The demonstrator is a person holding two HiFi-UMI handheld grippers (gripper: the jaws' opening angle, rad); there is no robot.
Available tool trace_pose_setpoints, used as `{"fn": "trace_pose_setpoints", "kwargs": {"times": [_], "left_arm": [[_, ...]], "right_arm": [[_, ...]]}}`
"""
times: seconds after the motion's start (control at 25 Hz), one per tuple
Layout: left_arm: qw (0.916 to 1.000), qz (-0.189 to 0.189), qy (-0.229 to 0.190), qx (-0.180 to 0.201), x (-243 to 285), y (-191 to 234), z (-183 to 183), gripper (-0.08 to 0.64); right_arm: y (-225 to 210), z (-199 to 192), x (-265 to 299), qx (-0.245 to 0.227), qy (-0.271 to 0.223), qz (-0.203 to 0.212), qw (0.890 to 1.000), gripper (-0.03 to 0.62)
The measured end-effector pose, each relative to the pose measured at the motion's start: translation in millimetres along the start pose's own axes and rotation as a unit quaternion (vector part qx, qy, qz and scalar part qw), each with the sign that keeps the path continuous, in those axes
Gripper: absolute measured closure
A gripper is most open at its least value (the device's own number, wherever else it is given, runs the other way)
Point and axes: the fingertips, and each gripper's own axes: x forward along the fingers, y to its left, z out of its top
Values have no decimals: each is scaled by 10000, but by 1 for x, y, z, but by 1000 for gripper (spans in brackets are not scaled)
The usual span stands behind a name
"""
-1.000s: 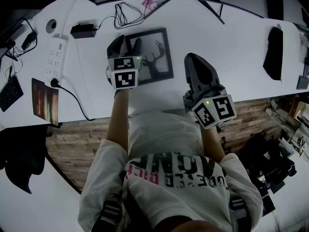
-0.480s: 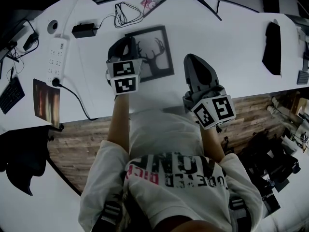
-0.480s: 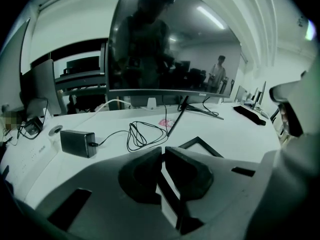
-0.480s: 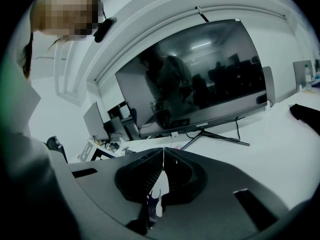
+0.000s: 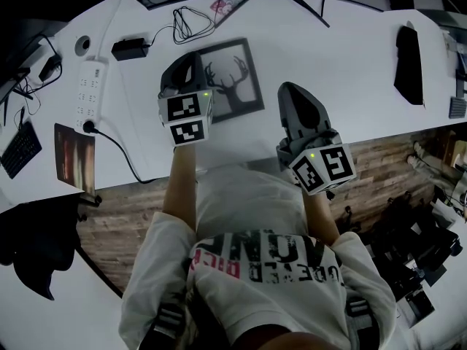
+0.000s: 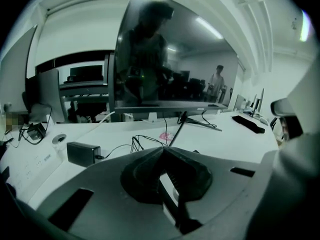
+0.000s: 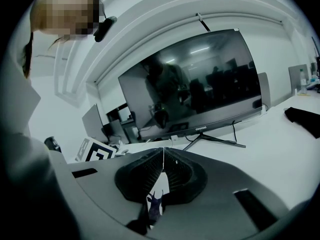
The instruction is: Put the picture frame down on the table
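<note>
The picture frame (image 5: 237, 79), black-edged with a deer silhouette, lies flat on the white table (image 5: 350, 86). My left gripper (image 5: 186, 63) hovers over the frame's left edge. In the left gripper view its jaws (image 6: 162, 149) meet at the tips with nothing between them, and a strip of the frame (image 6: 169, 191) shows below through the gap. My right gripper (image 5: 290, 92) sits just right of the frame near the table's front edge, shut. The deer print (image 7: 154, 207) is visible below its closed tips (image 7: 163, 150).
A power strip (image 5: 86, 93), a black adapter (image 5: 130, 47) and coiled cables (image 5: 191, 22) lie left and behind the frame. A dark card (image 5: 73, 155) overhangs the front left edge. A large monitor (image 7: 200, 84) stands at the back, and a black object (image 5: 407, 53) lies far right.
The left gripper's jaws stood apart over the frame's left edge a second ago and are now closed. The frame and right gripper have stayed in place.
</note>
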Motion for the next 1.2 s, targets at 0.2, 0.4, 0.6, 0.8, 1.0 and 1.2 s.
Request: {"fn": "trace_pose_setpoints", "kwargs": {"times": [0.2, 0.4, 0.6, 0.8, 1.0, 1.2], "left_arm": [[9991, -15, -417, 74, -13, 1, 29, 557], [9966, -54, -806, 170, -33, 1, 61, 557], [9920, 0, -1236, 247, -59, -1, 91, 557], [9857, 118, -1662, 266, -92, -8, 117, 557], [9773, 241, -2084, 278, -129, -25, 138, 557], [9683, 397, -2445, 315, -168, -53, 152, 557]], "right_arm": [[5, 5, -8, -14, -177, -31, 9998, 591], [17, 14, -14, -159, -363, 118, 9991, 591], [23, 24, -24, -213, -555, 223, 9980, 591], [23, 38, -37, -343, -736, 343, 9961, 591], [19, 55, -57, -511, -927, 458, 9933, 591], [12, 72, -86, -643, -1138, 598, 9896, 591]]}}
